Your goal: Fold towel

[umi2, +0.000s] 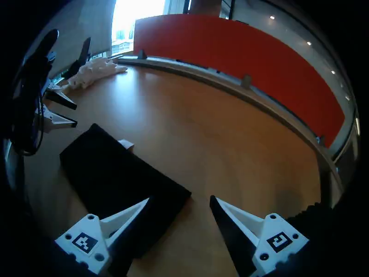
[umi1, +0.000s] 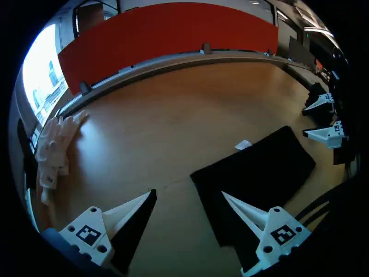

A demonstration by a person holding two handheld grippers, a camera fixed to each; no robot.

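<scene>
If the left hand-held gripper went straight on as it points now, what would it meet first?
The left hand-held gripper would likely meet the wooden table beside the near corner of the black towel; depth is unclear, so its edge could come first.

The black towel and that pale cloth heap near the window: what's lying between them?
Nothing: in the left gripper view the stretch between the black towel and the pale cloth heap is bare wooden table.

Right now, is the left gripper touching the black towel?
Apart. In the right gripper view, bare table shows between the left gripper and the black towel.
</scene>
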